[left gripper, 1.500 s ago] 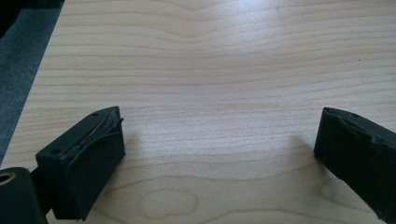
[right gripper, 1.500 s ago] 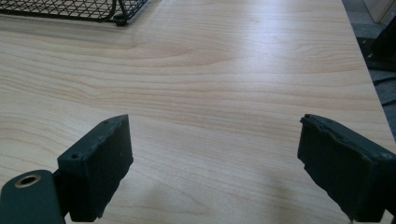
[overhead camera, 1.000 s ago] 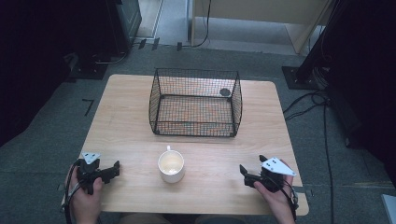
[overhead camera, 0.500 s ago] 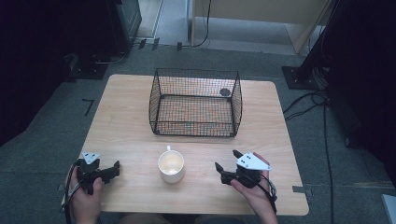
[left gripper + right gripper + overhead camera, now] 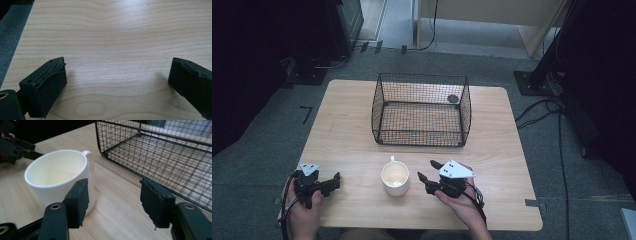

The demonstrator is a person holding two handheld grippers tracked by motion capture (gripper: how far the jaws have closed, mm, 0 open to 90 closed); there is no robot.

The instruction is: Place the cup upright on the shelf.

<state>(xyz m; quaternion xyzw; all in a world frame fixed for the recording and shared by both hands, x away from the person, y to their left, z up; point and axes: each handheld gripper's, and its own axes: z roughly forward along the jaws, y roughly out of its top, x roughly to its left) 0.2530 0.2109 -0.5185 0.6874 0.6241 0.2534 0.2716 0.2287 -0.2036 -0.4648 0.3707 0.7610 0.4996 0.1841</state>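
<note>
Mug (image 5: 395,177), white, stands near the table's (image 5: 347,135) front edge before the wire basket (image 5: 421,110), its inside hard to make out. Left gripper (image 5: 333,182) rests spread, empty. Right gripper (image 5: 428,169) gapes just beside the mug, grasping nothing.

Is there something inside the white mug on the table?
The white mug looks empty: its pale inner wall and part of the bottom show in the right gripper view. The near rim hides the rest of the bottom.
</note>
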